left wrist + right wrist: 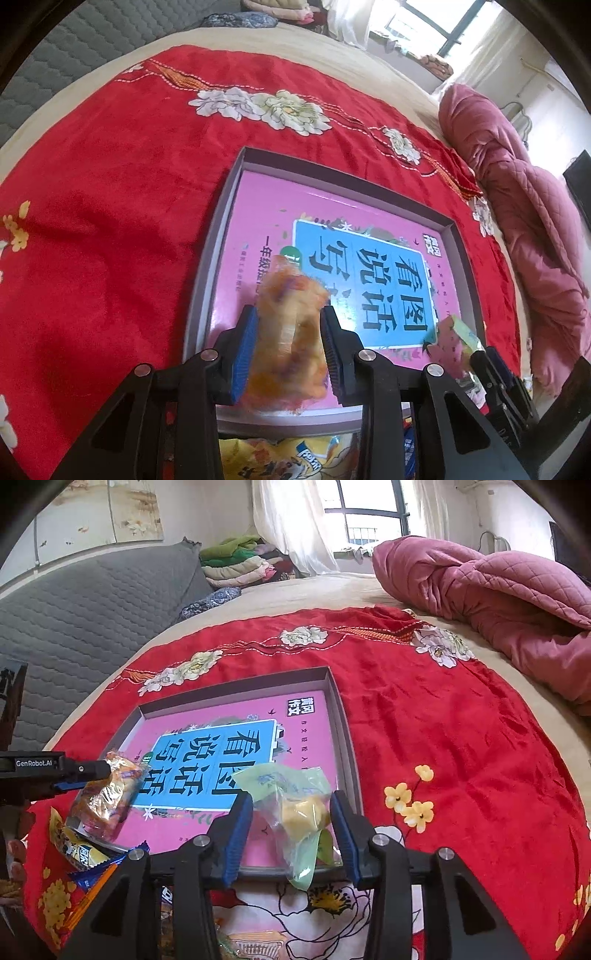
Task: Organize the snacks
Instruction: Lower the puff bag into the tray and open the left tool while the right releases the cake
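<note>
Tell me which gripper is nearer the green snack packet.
Right. The right gripper has the green packet between its fingers; the left gripper is off to the side, at an orange packet over the tray's other end.

The red blanket (424,738) looked plush and velvety. At its twelve o'clock, the pink quilt (498,602) was stitched, matt cloth. The snack packets (295,812) were glossy, crinkled plastic film; the tray (341,716) matt cardboard.

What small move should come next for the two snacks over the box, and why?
Probably open both grippers fully and pull back: the orange snack in the left gripper and the green snack in the right gripper already sit over the box.
</note>
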